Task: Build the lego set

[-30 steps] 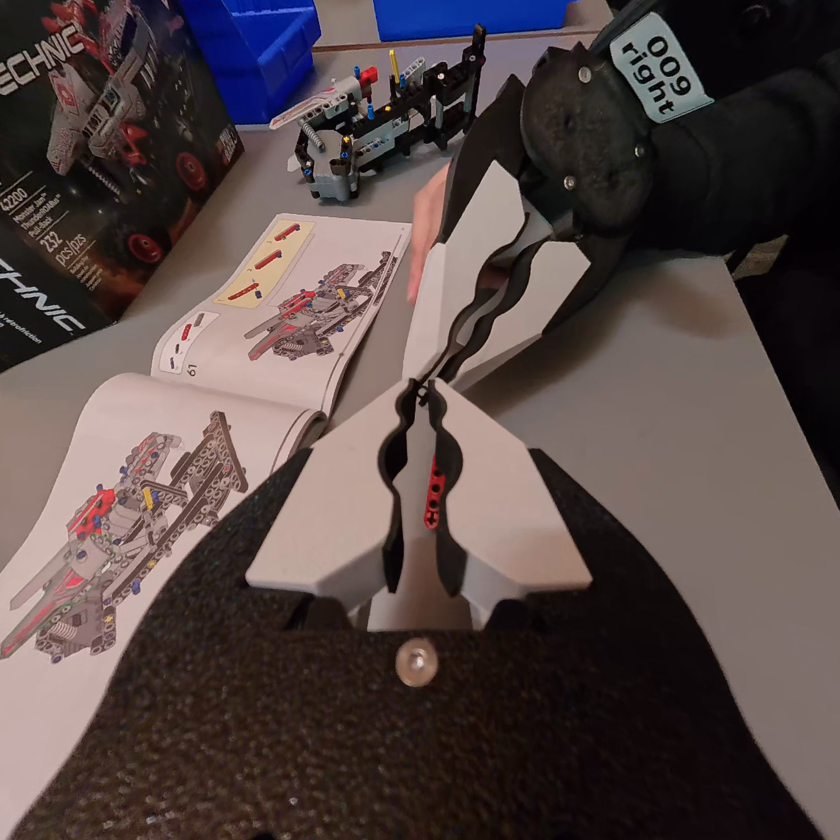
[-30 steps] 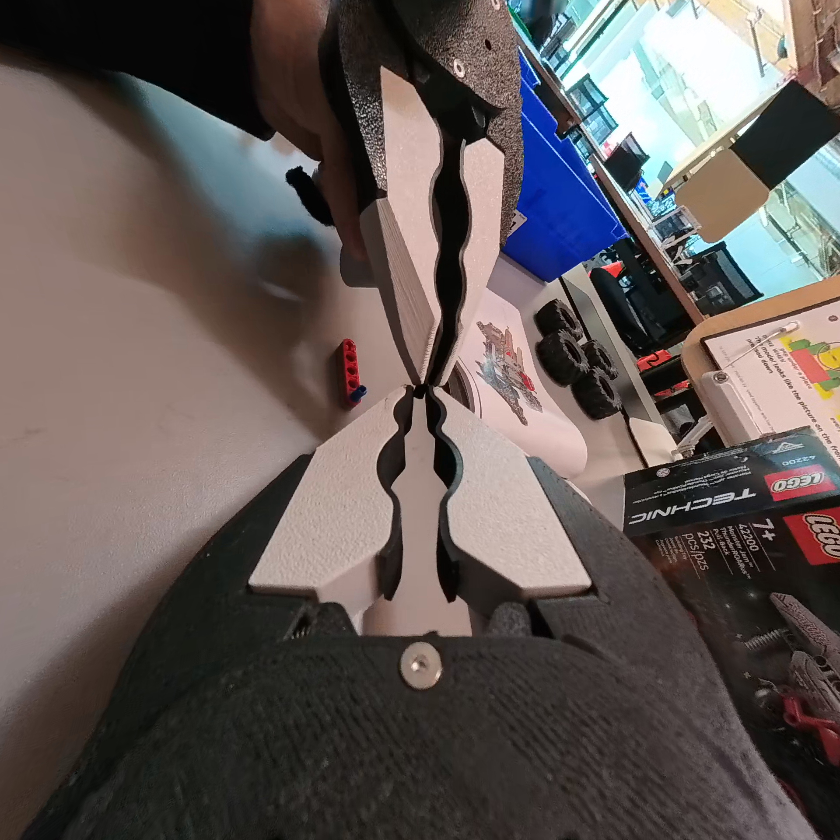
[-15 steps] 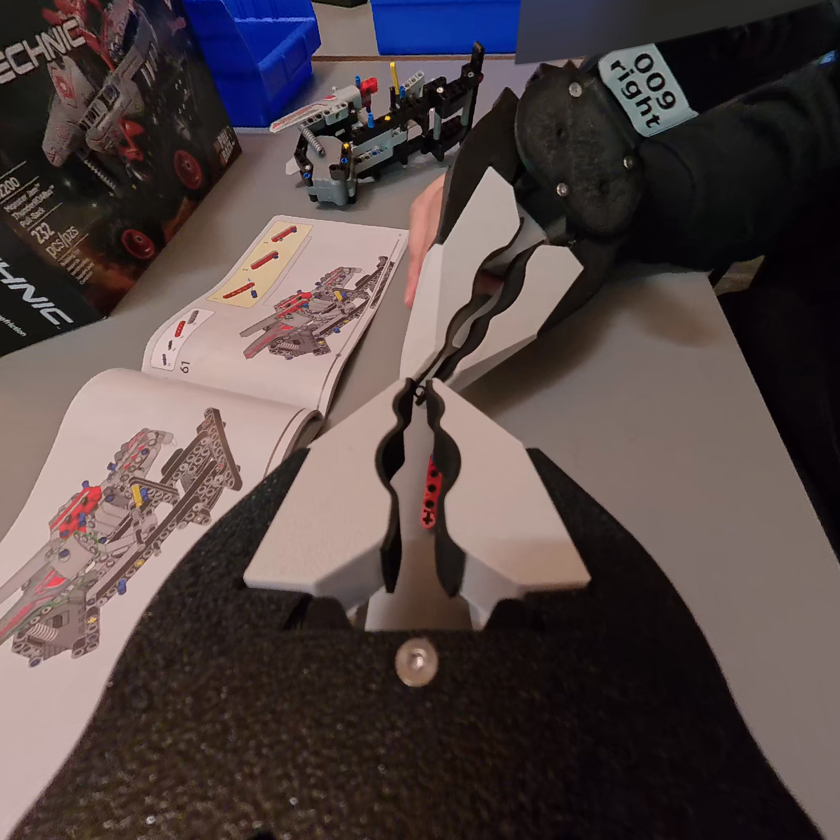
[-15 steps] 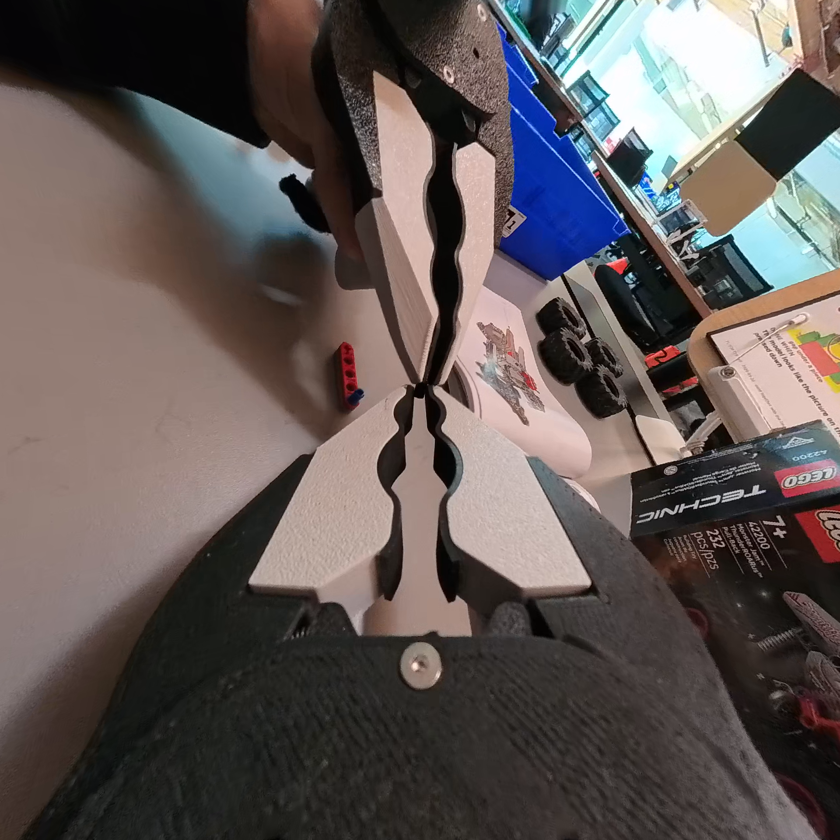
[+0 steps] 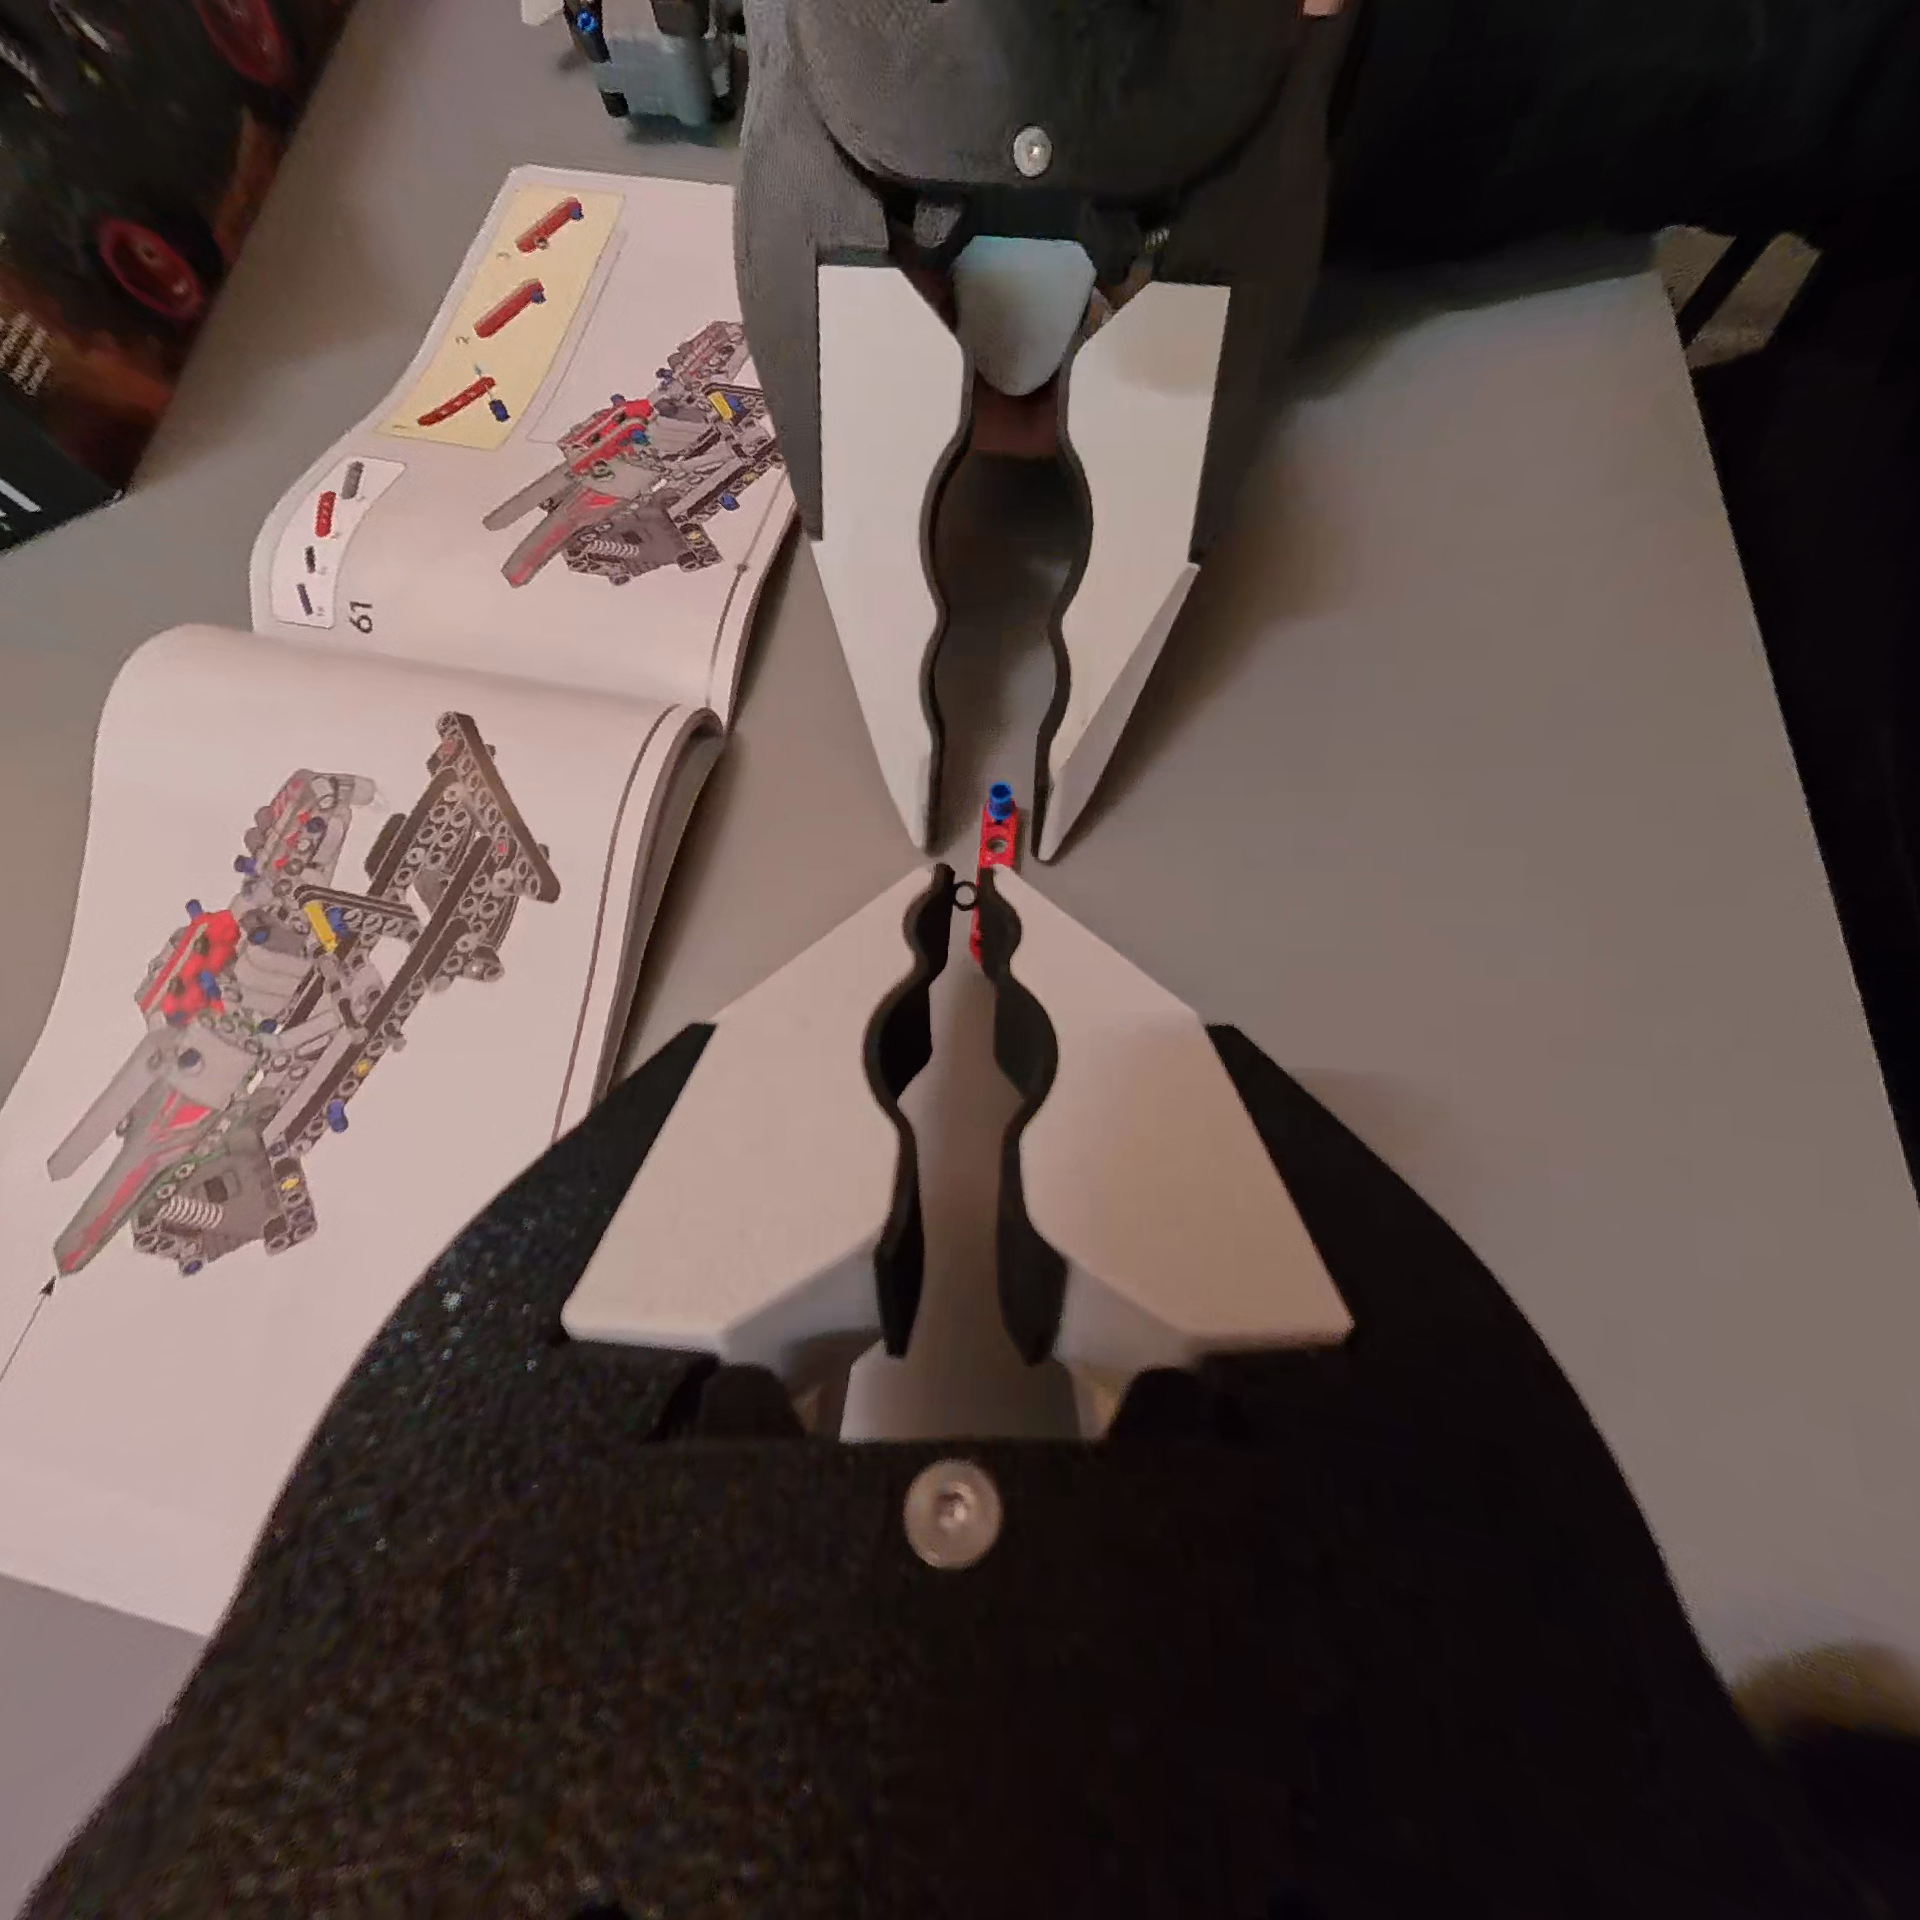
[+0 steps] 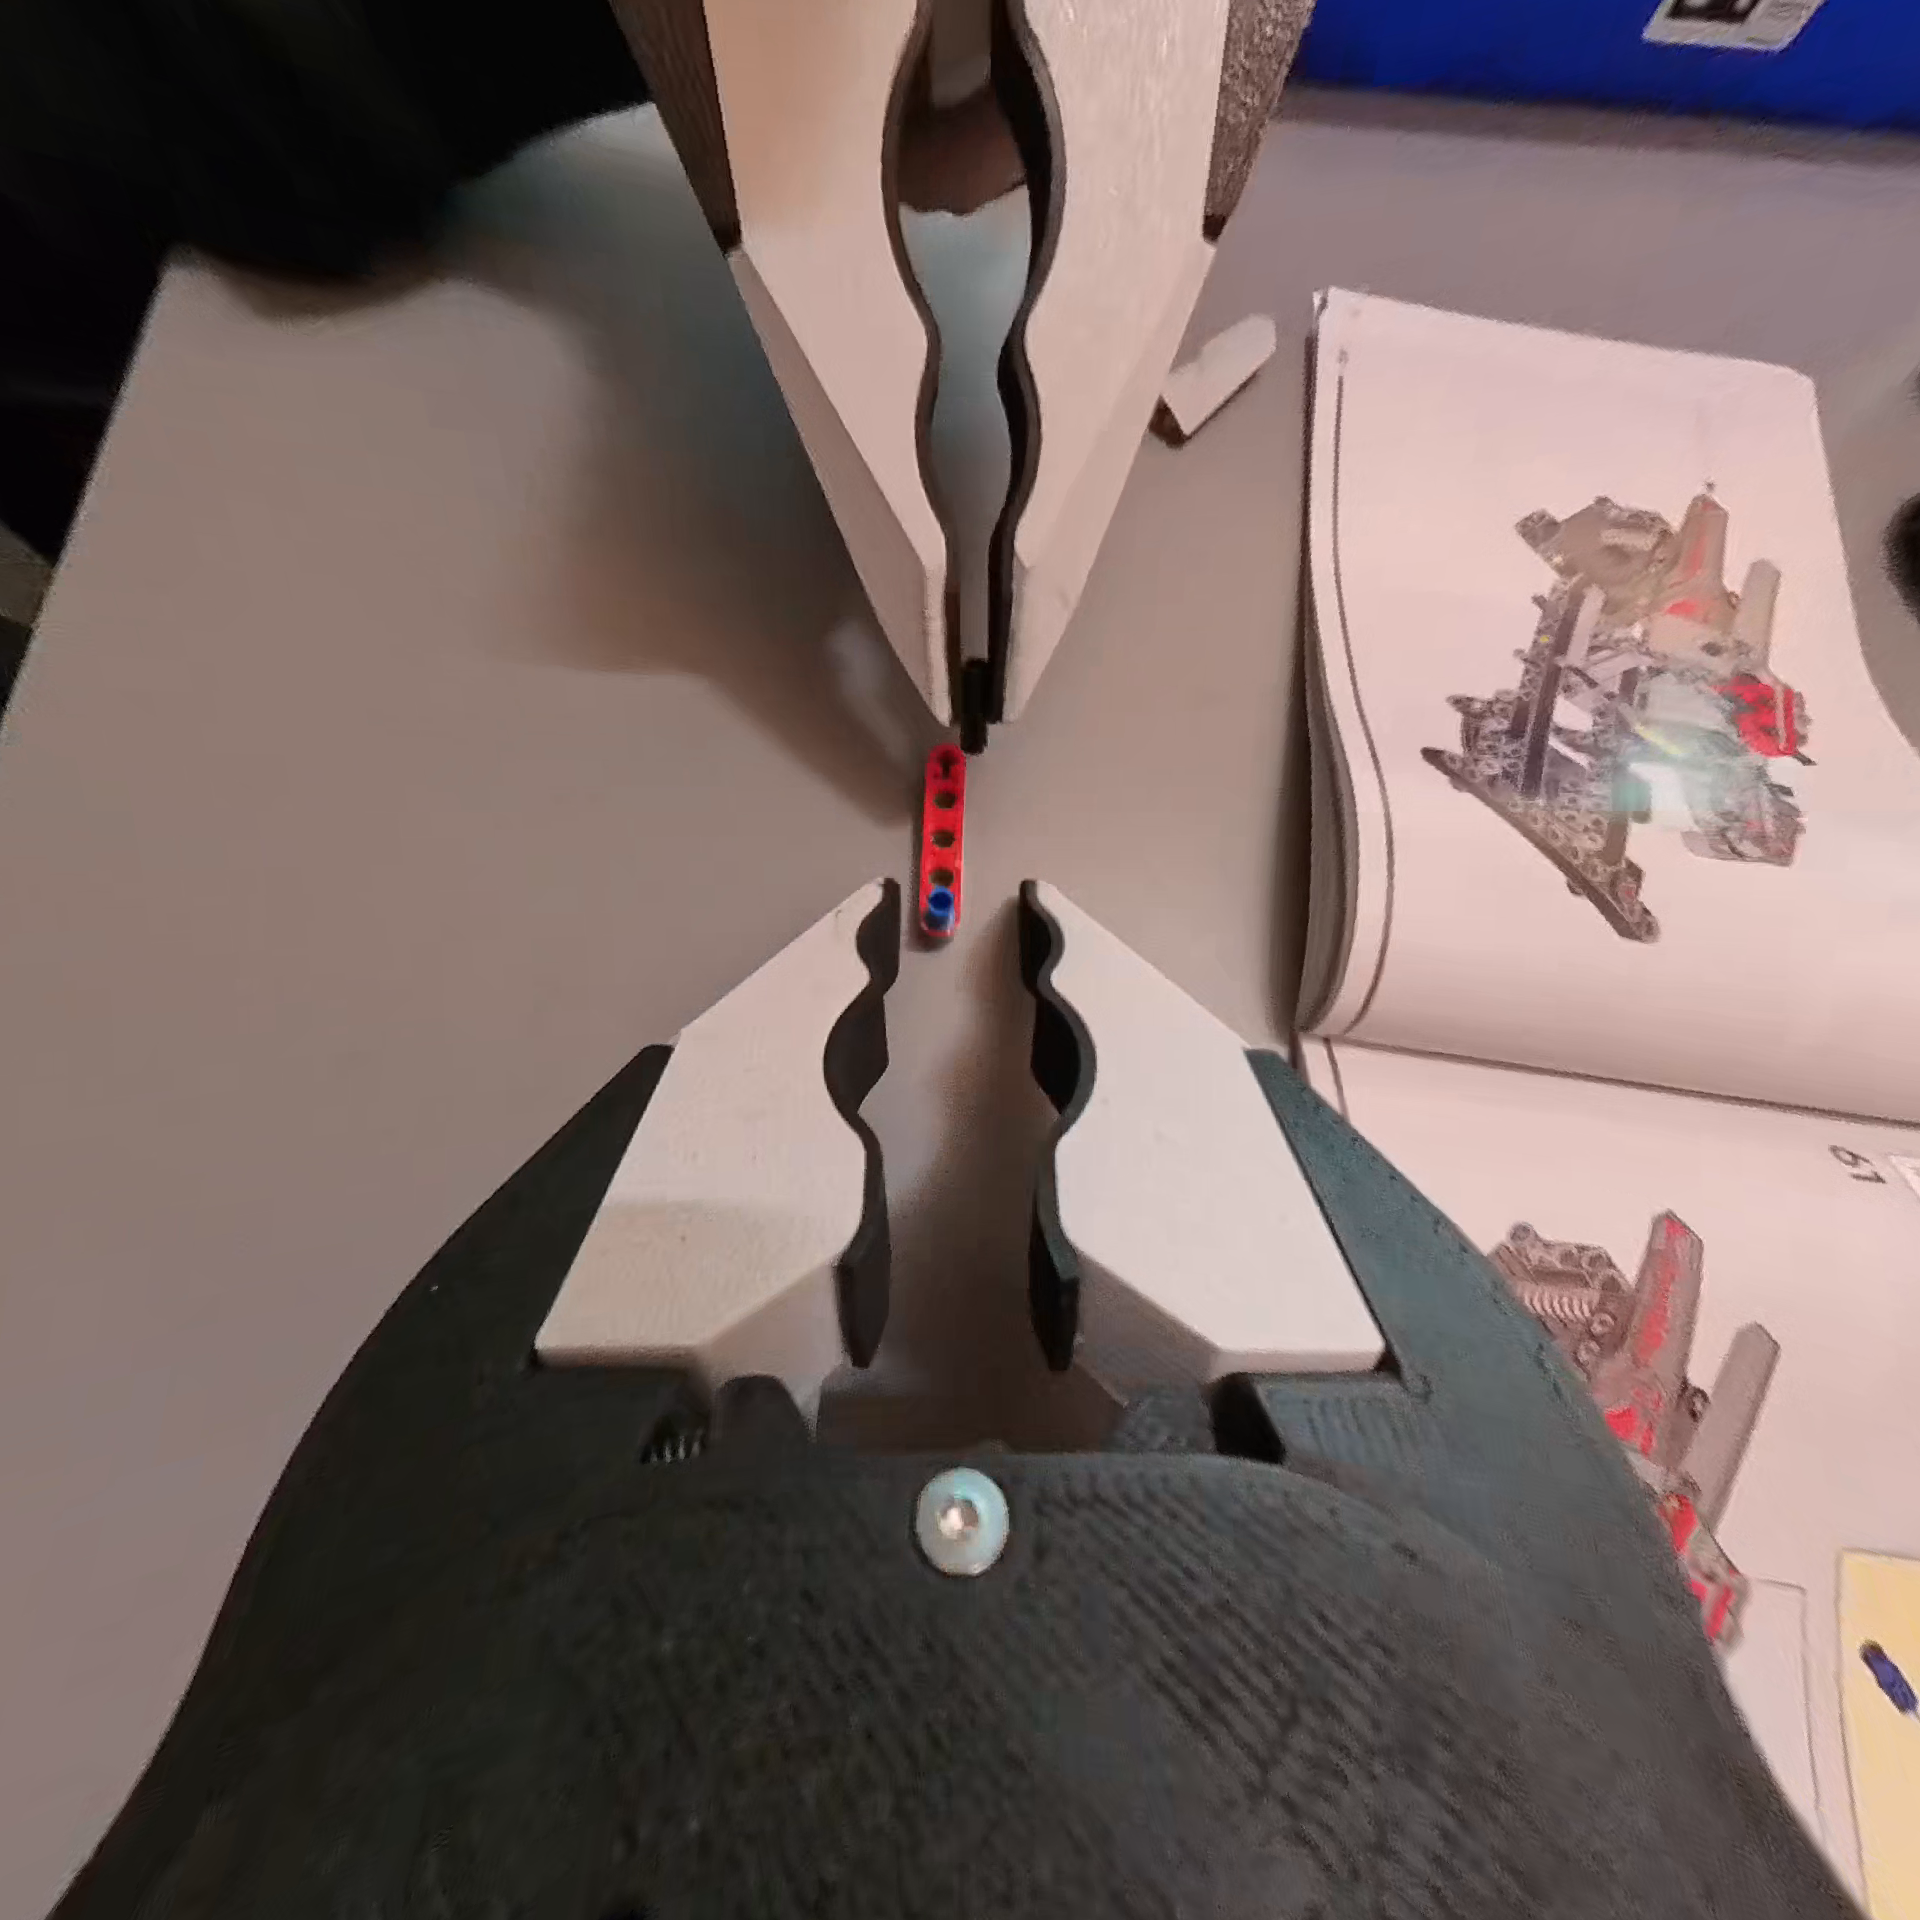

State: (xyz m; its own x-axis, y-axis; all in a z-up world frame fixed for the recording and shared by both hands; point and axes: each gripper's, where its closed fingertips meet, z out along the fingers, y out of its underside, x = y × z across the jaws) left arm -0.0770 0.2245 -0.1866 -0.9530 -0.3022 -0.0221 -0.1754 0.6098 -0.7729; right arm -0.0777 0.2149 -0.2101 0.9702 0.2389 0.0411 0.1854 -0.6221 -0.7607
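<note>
My right gripper (image 6: 958, 899) has just opened and dropped over the beam (image 6: 943, 847); left gripper (image 5: 966, 894) pinches a black pin (image 6: 974, 707) beside it, ready to insert.

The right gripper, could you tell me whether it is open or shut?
Open: the right gripper shows a clear gap between its fingertips, around the red beam.

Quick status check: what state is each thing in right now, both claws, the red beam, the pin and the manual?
Left claw: shut on a small black pin.
Right claw: open, tips either side of the red beam's near end.
Red beam: flat on the table, blue pin in its end hole.
Manual: lying open.
</note>
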